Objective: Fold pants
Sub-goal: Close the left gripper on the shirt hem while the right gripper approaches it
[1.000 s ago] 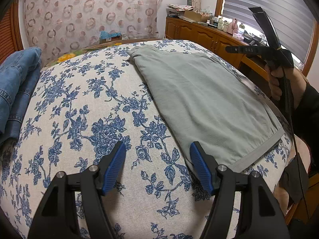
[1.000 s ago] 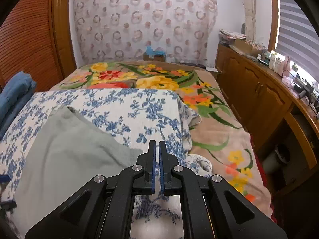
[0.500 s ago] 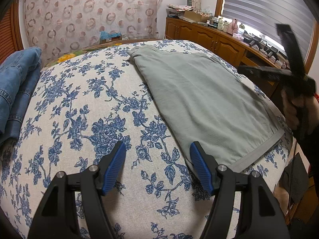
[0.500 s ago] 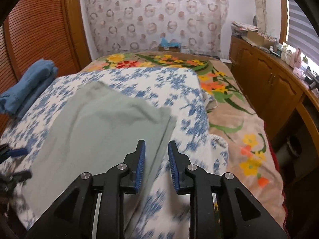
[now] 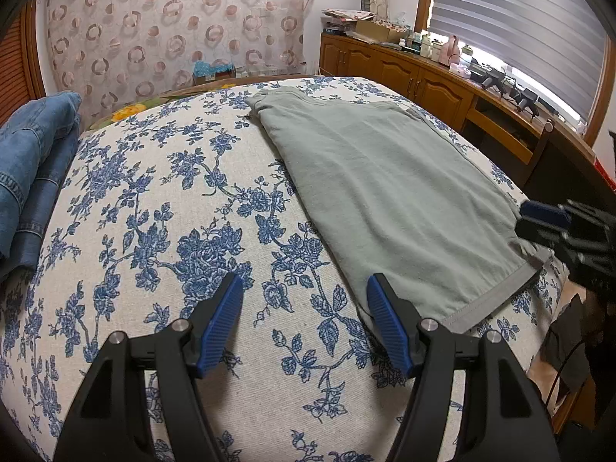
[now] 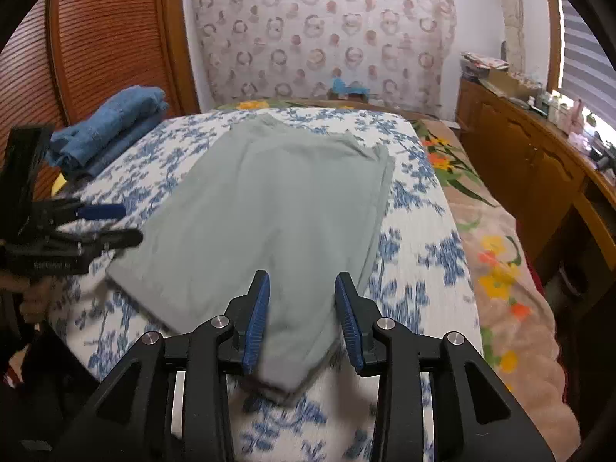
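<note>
Grey-green pants (image 5: 389, 192) lie flat on a blue floral sheet (image 5: 154, 208), folded lengthwise, with the hem band near me. They also show in the right wrist view (image 6: 277, 208). My left gripper (image 5: 304, 312) is open and empty, hovering over the sheet beside the pants' near left corner; it also shows in the right wrist view (image 6: 111, 223). My right gripper (image 6: 302, 308) is open, low over the pants' near right corner, with cloth between its fingers (image 6: 256, 319); it also shows at the right edge of the left wrist view (image 5: 539, 223).
Folded blue jeans (image 5: 27, 161) are stacked at the left of the bed, also visible in the right wrist view (image 6: 111, 123). A flowered orange blanket (image 6: 496, 254) covers the right side. A wooden cabinet (image 5: 415, 77) with clutter runs under the window.
My right gripper has opened from shut and swung down from above to the pants' near right corner. My left gripper has held still, open.
</note>
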Demonstrator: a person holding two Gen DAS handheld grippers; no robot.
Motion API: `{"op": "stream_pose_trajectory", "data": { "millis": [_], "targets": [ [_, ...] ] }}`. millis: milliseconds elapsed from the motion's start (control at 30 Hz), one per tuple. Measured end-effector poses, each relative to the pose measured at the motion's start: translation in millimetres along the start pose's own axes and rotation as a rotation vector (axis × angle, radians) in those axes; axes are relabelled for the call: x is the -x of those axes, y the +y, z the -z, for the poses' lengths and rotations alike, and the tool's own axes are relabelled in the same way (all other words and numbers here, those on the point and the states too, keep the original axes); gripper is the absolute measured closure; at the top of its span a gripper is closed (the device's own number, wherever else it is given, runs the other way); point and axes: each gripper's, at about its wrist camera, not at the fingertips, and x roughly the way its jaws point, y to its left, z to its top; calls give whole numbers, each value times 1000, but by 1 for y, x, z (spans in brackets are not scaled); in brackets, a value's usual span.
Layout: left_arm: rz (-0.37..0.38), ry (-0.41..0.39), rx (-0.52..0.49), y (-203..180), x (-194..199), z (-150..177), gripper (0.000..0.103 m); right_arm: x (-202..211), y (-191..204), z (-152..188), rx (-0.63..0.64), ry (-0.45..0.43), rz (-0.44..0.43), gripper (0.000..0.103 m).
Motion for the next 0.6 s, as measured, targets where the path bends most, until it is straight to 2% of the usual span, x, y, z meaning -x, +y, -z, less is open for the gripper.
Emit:
{"op": "stream_pose_trajectory", "data": {
  "millis": [300,533,600],
  "targets": [
    [-4,0,-2,-1,0,0,36,14,-2,17,-41,5,-6,68],
    [-56,-31,-19,-4,12,3,36,17,-3,24,-62,8,-5,68],
    [-34,-41,-18,-7,21,8,36,17,-3,26,-61,8,-6,68]
  ]
}}
